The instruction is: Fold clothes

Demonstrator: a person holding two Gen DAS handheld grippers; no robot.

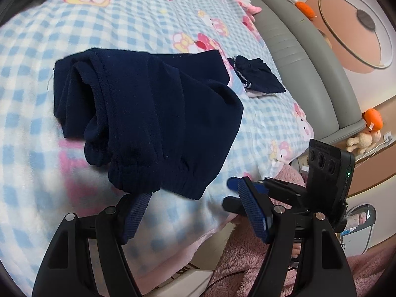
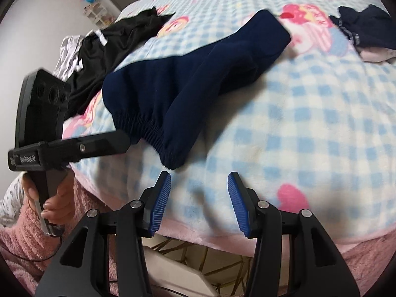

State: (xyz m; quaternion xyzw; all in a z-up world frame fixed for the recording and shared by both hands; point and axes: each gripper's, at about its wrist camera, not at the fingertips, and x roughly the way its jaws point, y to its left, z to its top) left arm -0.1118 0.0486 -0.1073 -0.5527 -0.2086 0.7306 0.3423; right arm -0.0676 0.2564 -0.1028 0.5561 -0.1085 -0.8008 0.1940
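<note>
navy trousers (image 1: pixel 148 113); blue-white checked cartoon blanket (image 1: pixel 37 148); black garment (image 2: pixel 111 49)

Left claw (image 1: pixel 195 208) and right claw (image 2: pixel 199 199) both gape empty.

We list the black garment (image 2: pixel 118 42): in the left wrist view it is cut off by the top left corner. Small navy item (image 1: pixel 257 76): too crumpled for us to tell its kind, and cut by the right edge in the right wrist view. Navy garment (image 1: pixel 148 113): its folds hide the inner layers; we cannot tell whether it touches the left gripper's (image 1: pixel 195 212) finger (image 1: pixel 137 212), whose tip it covers. Plush toys (image 1: pixel 363 138): small, blurred. Hand (image 2: pixel 54 200): partly hidden behind its handle. Bed (image 2: pixel 309 113): far end out of frame.
</note>
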